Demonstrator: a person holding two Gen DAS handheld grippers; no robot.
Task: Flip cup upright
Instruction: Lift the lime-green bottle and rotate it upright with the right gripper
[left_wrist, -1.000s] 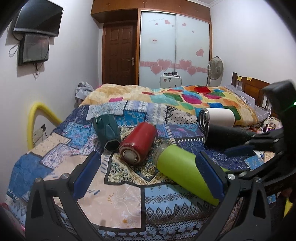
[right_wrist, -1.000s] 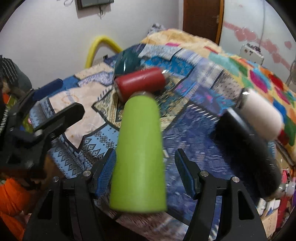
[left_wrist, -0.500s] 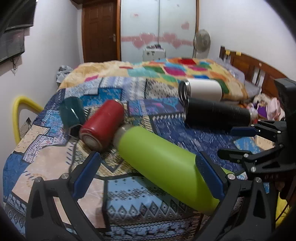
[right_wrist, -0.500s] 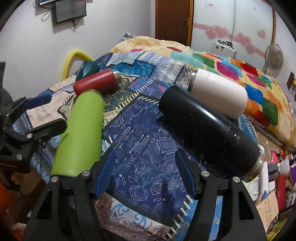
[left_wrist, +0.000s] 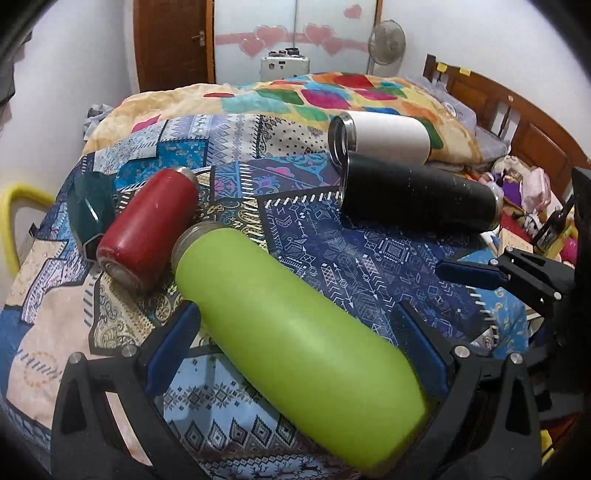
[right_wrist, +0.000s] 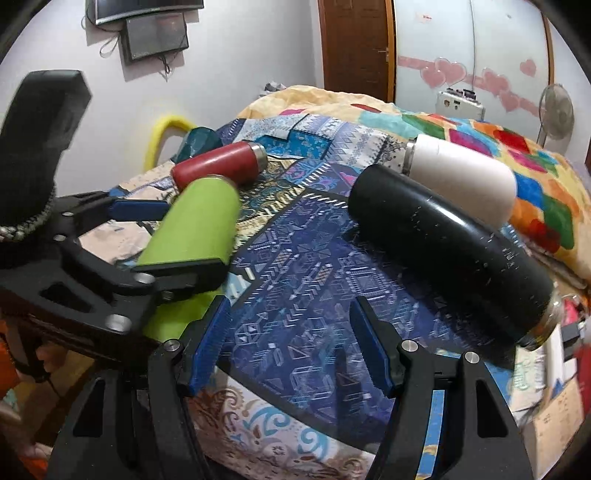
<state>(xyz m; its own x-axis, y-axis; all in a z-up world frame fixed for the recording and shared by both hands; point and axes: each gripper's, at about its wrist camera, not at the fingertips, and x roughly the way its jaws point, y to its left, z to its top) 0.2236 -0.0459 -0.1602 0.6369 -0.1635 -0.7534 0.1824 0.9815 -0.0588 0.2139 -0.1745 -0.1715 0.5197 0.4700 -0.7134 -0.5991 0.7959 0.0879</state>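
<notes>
target: long lime-green metal flask (left_wrist: 295, 332) lying on patchwork bed quilt (left_wrist: 369, 258) | axis: diagonal, neck far-left | left claw (left_wrist: 295, 350) spread, straddling its body, nearer | right claw (right_wrist: 291, 343) spread, empty, beside its base

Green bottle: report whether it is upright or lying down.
Lying down. The green bottle rests on its side on the patterned bedspread, its metal neck beside the red bottle, its body between the open left gripper's fingers.
</notes>
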